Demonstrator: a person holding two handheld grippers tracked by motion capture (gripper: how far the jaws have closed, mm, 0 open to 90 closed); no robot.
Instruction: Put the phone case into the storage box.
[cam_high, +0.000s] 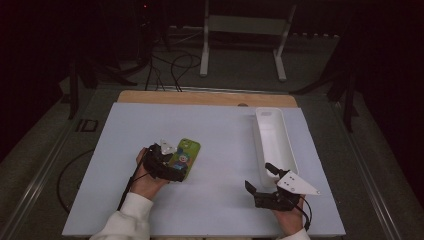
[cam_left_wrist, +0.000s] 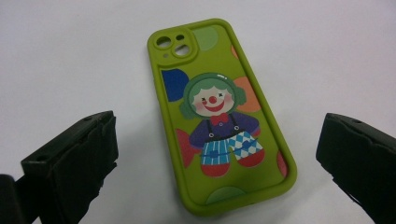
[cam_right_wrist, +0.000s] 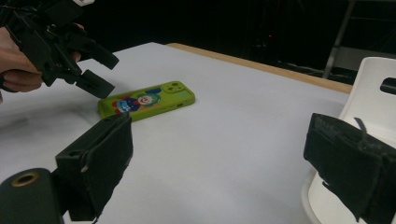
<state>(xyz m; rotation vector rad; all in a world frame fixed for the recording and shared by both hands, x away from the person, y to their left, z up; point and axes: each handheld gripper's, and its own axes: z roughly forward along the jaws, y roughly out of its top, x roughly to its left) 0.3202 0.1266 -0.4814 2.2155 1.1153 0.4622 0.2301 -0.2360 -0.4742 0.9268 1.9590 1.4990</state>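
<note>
A green phone case (cam_high: 186, 155) with a cartoon clown printed on it lies flat, back up, on the white board (cam_high: 225, 135). My left gripper (cam_high: 174, 163) hovers open over the case's near end. In the left gripper view its jaws stand wide apart on either side of the case (cam_left_wrist: 219, 116), touching nothing. My right gripper (cam_high: 260, 177) is open and holds nothing near the front right, just beside the white tray (cam_high: 258, 135). In the right gripper view the case (cam_right_wrist: 147, 99) lies far left, under the left gripper (cam_right_wrist: 100, 72).
The long white tray (cam_right_wrist: 369, 79) lies along the board's right side. A wooden table edge (cam_high: 200, 97) shows behind the board. Cables and a white stand (cam_high: 205, 50) are on the dark floor beyond.
</note>
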